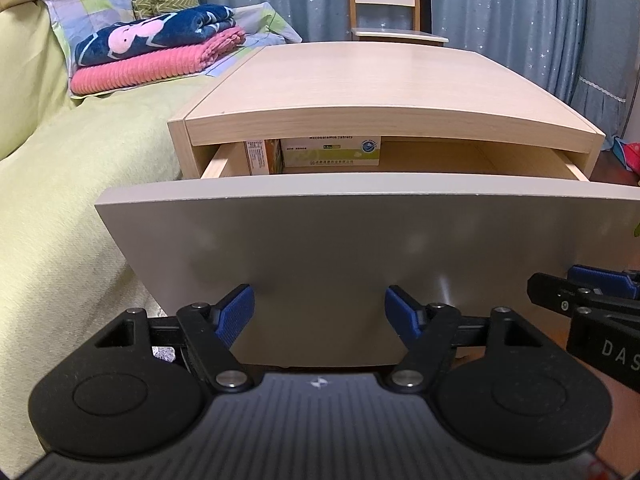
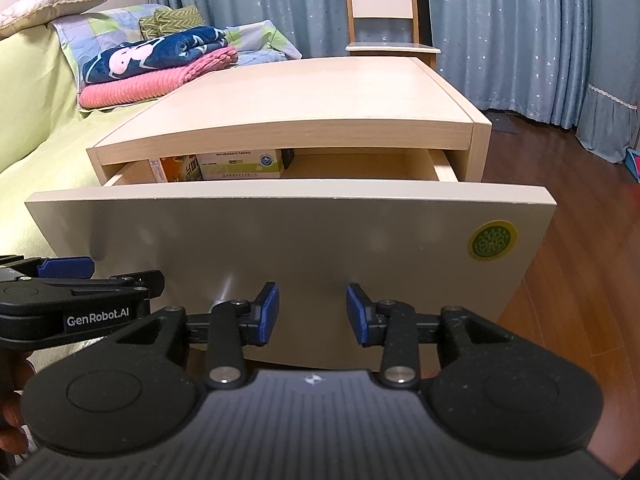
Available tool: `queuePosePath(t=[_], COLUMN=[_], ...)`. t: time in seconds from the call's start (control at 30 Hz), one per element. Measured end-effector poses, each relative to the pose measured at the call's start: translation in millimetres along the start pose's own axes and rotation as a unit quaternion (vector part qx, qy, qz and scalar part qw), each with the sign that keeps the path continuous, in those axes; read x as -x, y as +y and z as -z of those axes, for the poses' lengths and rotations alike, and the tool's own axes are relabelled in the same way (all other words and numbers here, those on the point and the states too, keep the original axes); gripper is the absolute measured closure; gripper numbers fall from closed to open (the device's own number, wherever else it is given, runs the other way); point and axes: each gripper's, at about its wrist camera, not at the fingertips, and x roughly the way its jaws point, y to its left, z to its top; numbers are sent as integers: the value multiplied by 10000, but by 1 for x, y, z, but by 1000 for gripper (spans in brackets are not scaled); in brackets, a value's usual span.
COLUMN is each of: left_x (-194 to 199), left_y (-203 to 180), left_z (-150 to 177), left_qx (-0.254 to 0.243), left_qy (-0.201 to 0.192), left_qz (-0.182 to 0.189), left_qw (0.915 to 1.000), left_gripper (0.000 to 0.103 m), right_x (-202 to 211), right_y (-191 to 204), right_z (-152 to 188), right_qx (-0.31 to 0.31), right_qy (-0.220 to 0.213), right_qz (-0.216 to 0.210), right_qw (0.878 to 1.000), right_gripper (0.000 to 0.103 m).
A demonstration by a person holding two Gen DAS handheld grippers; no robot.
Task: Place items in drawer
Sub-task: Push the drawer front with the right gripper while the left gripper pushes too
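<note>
In the left wrist view, the upper left of the frame holds a bed under a yellow-green cover, with a folded pink blanket and a navy patterned blanket stacked on it, touching. At centre stands a pale wooden nightstand with its drawer pulled out; the grey drawer front fills the middle of the frame and hides most of the interior. Two boxes stand upright in the back left part of the drawer: an orange box just beside a white-and-green tablet box, both partly covered by the nightstand's top. At lower centre the left gripper is released, its blue pads spread wide before the drawer front with nothing between them. At the right edge, the right gripper enters side-on. In the right wrist view, the same gripper reaches in from the lower left edge; the right gripper sits at lower centre, likewise released and empty, near the drawer front. A round green sticker marks the front's upper right corner. Blue star-patterned curtains and a chair fill the top, and dark wood floor lies at the right.
</note>
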Motion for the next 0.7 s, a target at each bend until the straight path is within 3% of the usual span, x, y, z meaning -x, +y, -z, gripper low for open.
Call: queuePosePath(t=[0.7], left_x=[-12], left_y=[4], left_z=[-9], left_qx=[109], left_qy=[6], left_qz=[35], left_qw=[9999], left_gripper=[30], right_x=[-9], right_y=[4], right_z=[-9], right_qx=[-42], right_qy=[-5], right_qz=[82], right_qw=[10000], right_gripper=[70])
